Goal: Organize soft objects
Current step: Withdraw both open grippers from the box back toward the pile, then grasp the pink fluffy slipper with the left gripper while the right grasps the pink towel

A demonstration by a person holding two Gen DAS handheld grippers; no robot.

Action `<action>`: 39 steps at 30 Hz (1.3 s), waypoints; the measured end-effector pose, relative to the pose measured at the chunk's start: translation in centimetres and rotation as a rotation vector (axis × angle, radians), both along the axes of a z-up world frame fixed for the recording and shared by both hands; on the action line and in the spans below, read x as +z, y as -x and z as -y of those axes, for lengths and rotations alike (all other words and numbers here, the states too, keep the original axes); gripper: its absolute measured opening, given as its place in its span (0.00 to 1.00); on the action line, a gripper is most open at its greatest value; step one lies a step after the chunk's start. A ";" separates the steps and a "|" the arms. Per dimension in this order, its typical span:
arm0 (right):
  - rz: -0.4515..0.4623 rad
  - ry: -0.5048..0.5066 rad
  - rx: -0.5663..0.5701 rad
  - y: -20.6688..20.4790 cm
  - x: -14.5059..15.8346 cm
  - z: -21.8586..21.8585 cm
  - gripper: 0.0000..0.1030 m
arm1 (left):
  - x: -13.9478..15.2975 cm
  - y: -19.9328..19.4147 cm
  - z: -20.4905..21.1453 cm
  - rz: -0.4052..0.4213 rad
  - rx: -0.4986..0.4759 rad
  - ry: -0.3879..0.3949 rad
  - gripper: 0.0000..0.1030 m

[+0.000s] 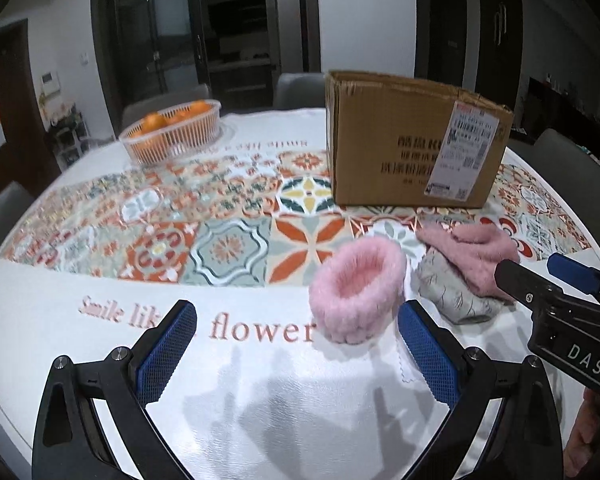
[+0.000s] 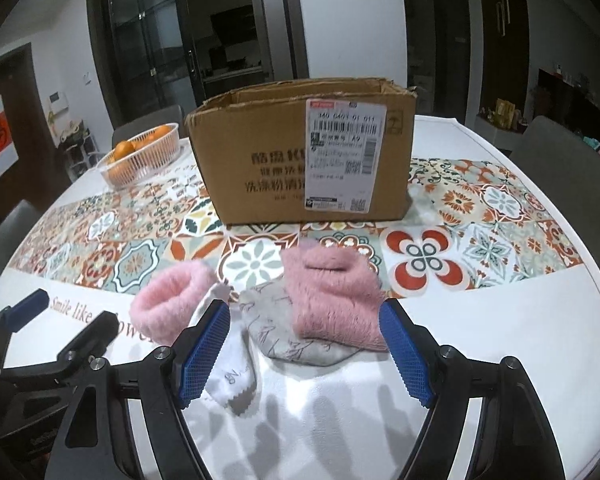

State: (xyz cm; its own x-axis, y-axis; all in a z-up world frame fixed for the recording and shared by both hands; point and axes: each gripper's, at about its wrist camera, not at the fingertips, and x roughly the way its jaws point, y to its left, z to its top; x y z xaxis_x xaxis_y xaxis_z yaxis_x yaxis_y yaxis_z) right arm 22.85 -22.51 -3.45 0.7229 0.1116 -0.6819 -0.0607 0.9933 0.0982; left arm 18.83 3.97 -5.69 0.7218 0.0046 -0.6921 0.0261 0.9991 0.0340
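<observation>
A pink fluffy ring-shaped band (image 1: pixel 358 290) (image 2: pixel 170 304) lies on the table near its front. Beside it to the right a folded pink fuzzy cloth (image 1: pixel 476 254) (image 2: pixel 334 300) rests on a grey patterned cloth (image 1: pixel 456 294) (image 2: pixel 284 336). A white cloth strip (image 2: pixel 232 376) lies under them. My left gripper (image 1: pixel 296 352) (image 2: pixel 58 316) is open and empty, just short of the pink band. My right gripper (image 2: pixel 304 356) (image 1: pixel 536 276) is open and empty, its jaws either side of the cloth pile. An open cardboard box (image 1: pixel 412 144) (image 2: pixel 304 156) stands behind.
A white basket of oranges (image 1: pixel 174 130) (image 2: pixel 142 154) stands at the back left. The table (image 1: pixel 260 400) has a patterned tile runner across its middle. Grey chairs stand around the table edge.
</observation>
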 end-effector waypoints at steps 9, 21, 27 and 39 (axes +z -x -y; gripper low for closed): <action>-0.057 0.013 -0.017 -1.4 -1.8 0.5 0.76 | -2.7 -1.5 0.6 -0.059 -0.023 -0.012 0.99; -0.115 0.033 -0.045 -3.7 -4.0 1.1 0.75 | -4.6 -4.1 1.1 -0.104 -0.039 -0.002 0.95; -0.125 0.026 -0.059 -4.7 -4.4 1.6 0.75 | -4.8 -5.0 1.5 -0.107 -0.055 0.016 0.88; -0.144 -0.022 -0.045 -5.7 -5.1 2.1 0.46 | -5.2 -5.8 2.1 -0.132 -0.102 0.082 0.48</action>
State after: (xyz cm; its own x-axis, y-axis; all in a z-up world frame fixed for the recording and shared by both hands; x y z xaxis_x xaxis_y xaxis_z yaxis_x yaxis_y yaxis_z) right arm 28.57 -24.65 -8.55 0.6220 0.0971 -0.7769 -0.0001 0.9923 0.1240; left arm 24.67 1.83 -10.92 0.6181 -0.1243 -0.7762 0.1261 0.9903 -0.0581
